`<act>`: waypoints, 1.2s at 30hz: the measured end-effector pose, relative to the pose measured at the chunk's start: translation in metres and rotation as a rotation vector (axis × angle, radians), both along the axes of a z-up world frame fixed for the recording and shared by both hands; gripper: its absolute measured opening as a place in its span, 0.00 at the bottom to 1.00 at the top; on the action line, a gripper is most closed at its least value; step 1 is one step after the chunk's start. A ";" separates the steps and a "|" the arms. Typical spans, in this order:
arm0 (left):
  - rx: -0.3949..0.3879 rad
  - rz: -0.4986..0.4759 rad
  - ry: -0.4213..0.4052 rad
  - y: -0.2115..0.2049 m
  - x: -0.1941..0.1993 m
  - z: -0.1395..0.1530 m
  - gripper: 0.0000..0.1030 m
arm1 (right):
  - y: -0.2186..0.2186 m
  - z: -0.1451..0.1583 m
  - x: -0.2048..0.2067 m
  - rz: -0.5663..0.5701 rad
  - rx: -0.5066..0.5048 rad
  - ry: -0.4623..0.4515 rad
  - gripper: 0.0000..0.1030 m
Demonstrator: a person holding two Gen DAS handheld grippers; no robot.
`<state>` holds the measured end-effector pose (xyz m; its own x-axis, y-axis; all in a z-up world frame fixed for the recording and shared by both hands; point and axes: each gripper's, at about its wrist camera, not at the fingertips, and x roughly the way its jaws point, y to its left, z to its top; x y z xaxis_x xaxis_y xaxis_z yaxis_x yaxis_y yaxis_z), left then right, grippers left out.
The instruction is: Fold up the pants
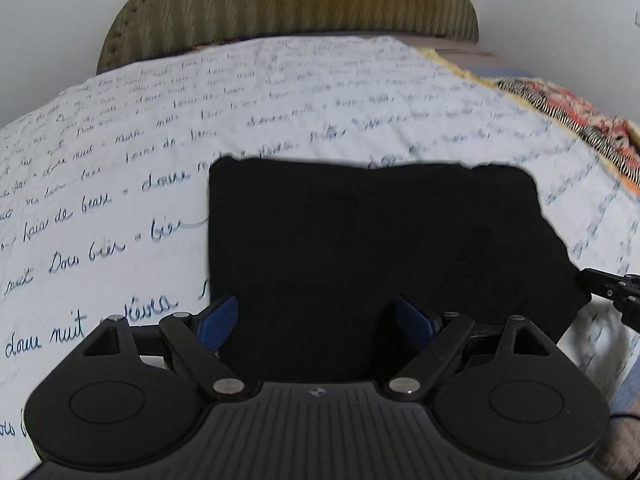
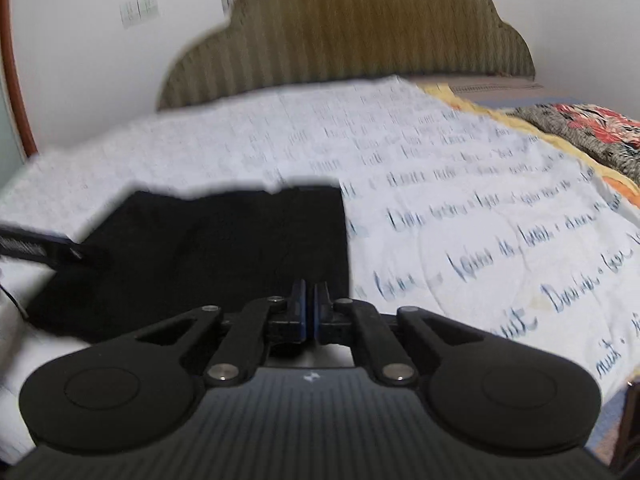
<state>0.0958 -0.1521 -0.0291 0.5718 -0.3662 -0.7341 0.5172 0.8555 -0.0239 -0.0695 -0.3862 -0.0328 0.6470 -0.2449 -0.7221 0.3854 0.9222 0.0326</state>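
Left wrist view shows the black pants (image 1: 372,252) lying folded into a compact, roughly square block on a white quilt (image 1: 120,184) printed with lines of blue handwriting, the near edge of the block running under the left gripper (image 1: 316,324). That gripper's jaws are spread wide, the blue pads (image 1: 218,326) standing well apart over the near part of the dark cloth, with nothing between them. At the right edge of this view the tip of the right gripper (image 1: 612,288) reaches the lower right corner of the pants, where the cloth comes to a point. In the right wrist view the right gripper (image 2: 310,308) has its jaws drawn together with only a thin slit between the blue-edged fingers; the near right edge of the pants (image 2: 200,256) lies just beyond the fingertips, and it cannot be told whether any cloth is caught between them. One finger of the left gripper (image 2: 40,250) comes in from the left of this view, lying over the left side of the pants. The picture here is blurred. A ribbed olive headboard (image 2: 352,36) with a scalloped top stands behind the quilt against a white wall (image 2: 80,60), and a floral red and black blanket (image 2: 580,128) lies along the right side of the bed
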 end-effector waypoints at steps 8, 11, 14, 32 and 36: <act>-0.071 0.035 0.009 0.001 0.020 0.019 0.84 | -0.016 0.035 0.005 -0.024 -0.027 -0.093 0.13; -0.085 0.046 0.017 -0.012 0.039 0.020 0.84 | -0.018 0.035 0.042 0.084 -0.031 -0.081 0.13; -0.059 0.088 -0.004 -0.023 0.059 0.015 0.84 | -0.024 0.014 0.086 0.157 0.005 -0.024 0.13; -0.006 -0.029 -0.078 -0.032 0.005 0.004 0.84 | -0.038 0.022 0.006 0.008 0.166 -0.085 0.29; 0.045 -0.048 -0.110 -0.042 -0.003 -0.001 0.84 | -0.025 0.002 0.001 0.022 0.205 -0.040 0.29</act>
